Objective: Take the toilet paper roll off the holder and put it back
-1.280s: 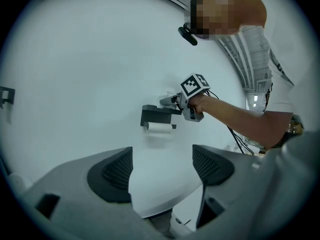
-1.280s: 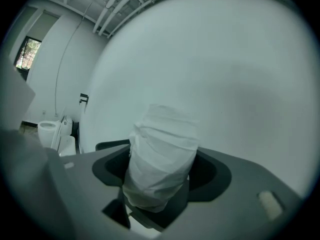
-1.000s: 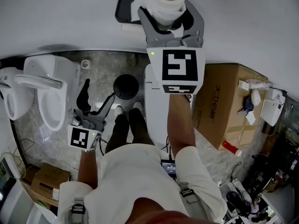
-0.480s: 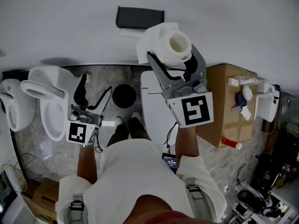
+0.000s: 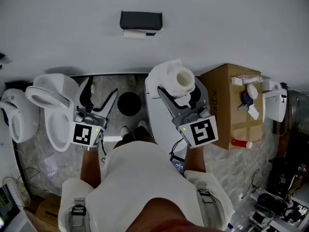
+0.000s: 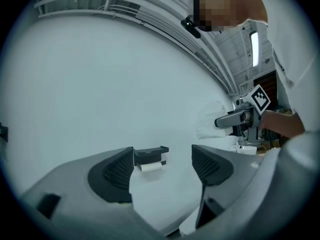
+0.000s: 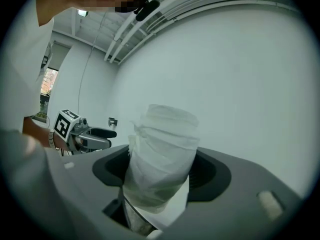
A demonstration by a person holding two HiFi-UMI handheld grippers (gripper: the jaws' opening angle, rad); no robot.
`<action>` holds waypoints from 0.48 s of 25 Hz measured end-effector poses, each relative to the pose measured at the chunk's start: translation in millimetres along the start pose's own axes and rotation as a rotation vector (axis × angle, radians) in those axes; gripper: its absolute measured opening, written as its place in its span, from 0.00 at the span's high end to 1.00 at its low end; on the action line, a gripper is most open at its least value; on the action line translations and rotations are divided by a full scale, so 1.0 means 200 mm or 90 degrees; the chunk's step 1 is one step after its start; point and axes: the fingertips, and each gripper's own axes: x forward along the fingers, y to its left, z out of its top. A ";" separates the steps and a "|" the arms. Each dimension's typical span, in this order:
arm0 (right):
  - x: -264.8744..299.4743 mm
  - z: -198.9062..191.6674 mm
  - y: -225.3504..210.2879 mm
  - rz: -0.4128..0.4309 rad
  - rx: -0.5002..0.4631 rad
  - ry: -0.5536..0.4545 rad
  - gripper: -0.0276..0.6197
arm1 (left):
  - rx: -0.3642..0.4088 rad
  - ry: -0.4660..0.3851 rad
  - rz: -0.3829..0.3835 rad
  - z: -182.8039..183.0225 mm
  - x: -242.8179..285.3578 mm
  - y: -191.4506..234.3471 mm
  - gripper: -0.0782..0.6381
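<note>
**Roll off the holder, gripped in my right tongs, with the way back ahead**

The white wall (image 5: 231,28) fills the top of the head view. On the floor below it, two toilets (image 5: 50,105) stand on my left. On my right is a cardboard box (image 5: 224,115). Small white and blue bits lie on its top, and I can't see what is inside. Between the toilets and the box sits a round black bin (image 5: 129,103). Its mouth is dark, so I can't tell whether anything is in it.

My left tongs (image 5: 100,92) hang low beside the toilets with the jaws apart and nothing between them. Their own view shows only wall and the far-off holder through the gap. My right tongs (image 5: 179,92) are clenched on the roll (image 5: 175,75), gripping it across its sides, with the hollow core turned up toward my head camera. The paper looks loosely wound and rumpled, so I judge it soft under the jaws.

The roll is well apart from the holder (image 5: 141,20), a dark bracket high on the wall. A short white piece (image 5: 134,33) shows just under the bracket, and I can't tell whether it is a spindle or a paper stub.

As I read it, the roll is off and the task wants it back on. The next move calls for raising the right tongs to the wall, lining the roll up under the bracket, and seating it before I let go. I can't see from here how it mounts.
</note>
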 end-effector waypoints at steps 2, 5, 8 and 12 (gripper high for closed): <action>0.00 0.04 0.01 -0.002 -0.002 -0.023 0.44 | 0.003 -0.001 -0.002 0.01 -0.02 -0.01 0.40; 0.00 0.05 0.03 0.005 -0.010 -0.022 0.44 | 0.006 -0.002 -0.003 0.02 -0.04 -0.01 0.40; 0.02 0.06 0.06 0.012 -0.016 -0.032 0.44 | 0.007 -0.004 0.001 0.03 -0.06 -0.01 0.40; 0.04 0.02 0.11 0.022 -0.019 -0.019 0.44 | 0.003 0.000 0.006 0.02 -0.08 0.00 0.40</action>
